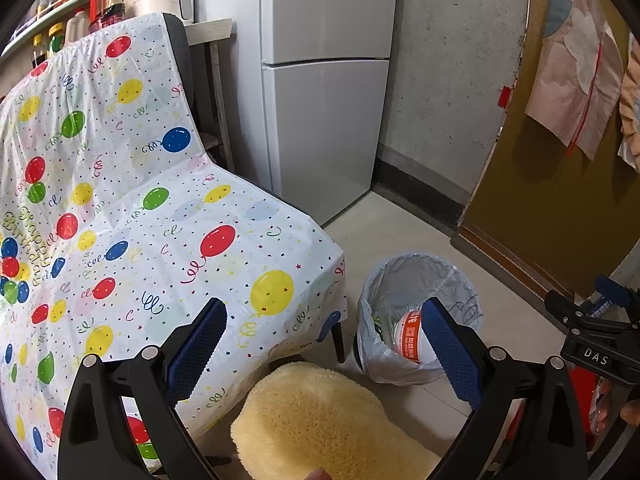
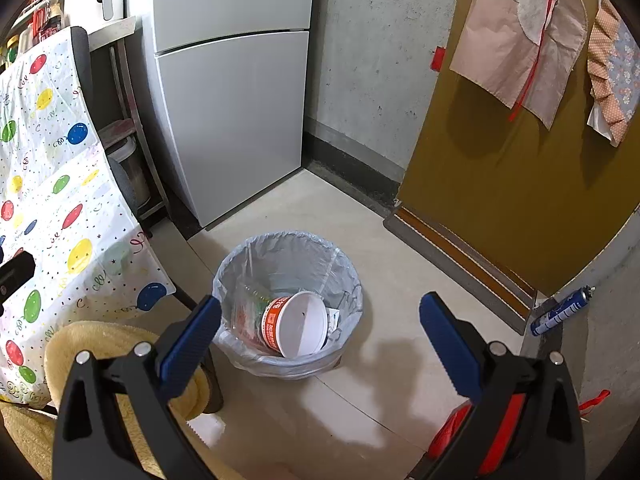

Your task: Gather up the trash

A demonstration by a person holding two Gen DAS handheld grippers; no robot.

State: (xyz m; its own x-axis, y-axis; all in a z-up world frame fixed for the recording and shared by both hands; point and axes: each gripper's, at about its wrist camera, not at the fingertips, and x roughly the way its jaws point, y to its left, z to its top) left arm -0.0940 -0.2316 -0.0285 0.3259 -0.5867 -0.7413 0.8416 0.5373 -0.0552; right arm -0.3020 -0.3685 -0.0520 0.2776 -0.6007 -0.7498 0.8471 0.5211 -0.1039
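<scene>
Two handheld grippers hover over a kitchen floor, both empty with their blue-padded fingers spread wide apart. In the right wrist view, the right gripper [image 2: 320, 328] looks down on a round trash bin [image 2: 240, 264] lined with a pale plastic bag, at the centre of the view. Inside lies an orange-and-white instant noodle cup [image 2: 296, 330] on its side, beside crumpled clear plastic wrapping [image 2: 248, 312]. In the left wrist view, the left gripper [image 1: 324, 340] frames the same bin at 4 o'clock. A balloon-print birthday tablecloth [image 1: 120, 200] drapes a chair at 10 o'clock. A white refrigerator [image 2: 232, 80] stands at 12 o'clock.
</scene>
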